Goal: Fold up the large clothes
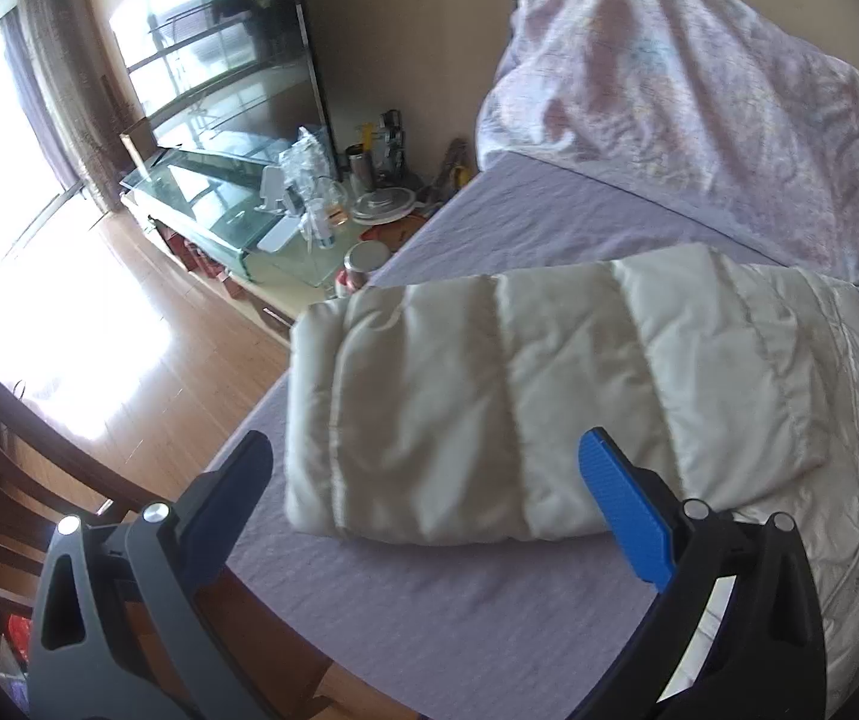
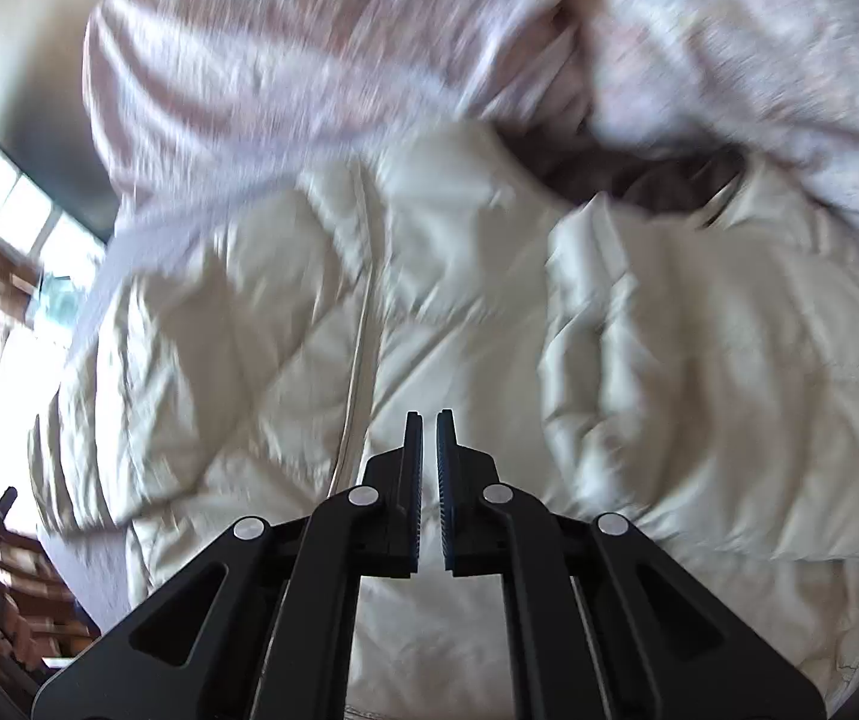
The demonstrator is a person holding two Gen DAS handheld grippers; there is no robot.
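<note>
The cream puffer jacket (image 1: 489,396) lies lengthwise across the bed (image 1: 549,228). Left gripper (image 1: 429,480) jaws wide, empty; right gripper (image 2: 428,420) jaws nearly closed, view blurred.

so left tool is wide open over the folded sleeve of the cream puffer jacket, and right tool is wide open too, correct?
Not quite. The left tool is wide open over the cream puffer jacket, but the right tool is nearly shut: the right wrist view shows only a narrow slit between its pads, nothing gripped.
</note>
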